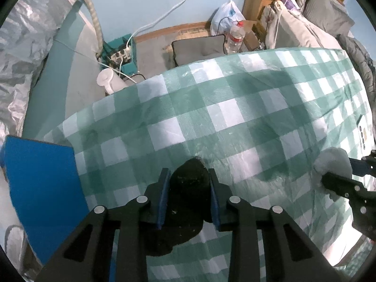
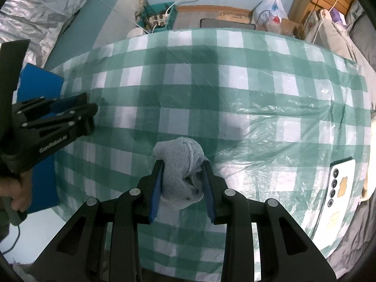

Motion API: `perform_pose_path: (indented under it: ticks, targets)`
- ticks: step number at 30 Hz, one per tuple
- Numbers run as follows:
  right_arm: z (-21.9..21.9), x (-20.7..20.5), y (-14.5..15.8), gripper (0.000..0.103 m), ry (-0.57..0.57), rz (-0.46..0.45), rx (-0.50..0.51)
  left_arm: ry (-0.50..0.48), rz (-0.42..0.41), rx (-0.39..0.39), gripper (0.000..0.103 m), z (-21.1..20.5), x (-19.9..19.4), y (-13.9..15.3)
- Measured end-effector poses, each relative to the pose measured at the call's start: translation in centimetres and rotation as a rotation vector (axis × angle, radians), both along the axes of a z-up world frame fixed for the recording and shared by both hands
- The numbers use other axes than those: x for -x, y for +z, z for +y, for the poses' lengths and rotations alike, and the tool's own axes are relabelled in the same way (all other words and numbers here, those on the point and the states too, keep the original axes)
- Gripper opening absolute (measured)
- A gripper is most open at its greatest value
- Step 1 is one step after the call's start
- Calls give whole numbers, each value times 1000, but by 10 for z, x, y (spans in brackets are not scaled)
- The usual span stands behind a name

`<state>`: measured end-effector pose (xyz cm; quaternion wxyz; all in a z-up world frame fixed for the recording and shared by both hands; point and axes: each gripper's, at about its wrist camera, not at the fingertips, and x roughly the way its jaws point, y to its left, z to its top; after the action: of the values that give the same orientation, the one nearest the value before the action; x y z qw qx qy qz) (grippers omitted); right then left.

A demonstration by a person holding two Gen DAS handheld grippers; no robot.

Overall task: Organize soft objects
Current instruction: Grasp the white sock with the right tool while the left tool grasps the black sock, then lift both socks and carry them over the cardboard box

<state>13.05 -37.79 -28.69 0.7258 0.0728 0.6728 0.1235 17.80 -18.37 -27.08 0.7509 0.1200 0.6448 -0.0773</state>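
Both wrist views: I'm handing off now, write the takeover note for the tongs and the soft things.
Left tongs: shut on the black sock, pointing down over the checked cloth.
Right tongs: shut on the grey sock, above the same cloth.
Blue box sits at the cloth's left edge; a phone lies at its right edge.
Done: both socks gripped.
Left: neither sock is put away yet; where they belong is not shown, perhaps the blue box.
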Motion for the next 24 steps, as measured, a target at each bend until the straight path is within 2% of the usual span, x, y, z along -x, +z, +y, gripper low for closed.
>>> perform_pose_path:
  ticks: [12,24]
  targets:
    - [7,5,24,31,35,-59,29,17,-58,17,30,9,15,36]
    - [25,10,66,31,96,-137,36,17,-111,45,30,14,38,77]
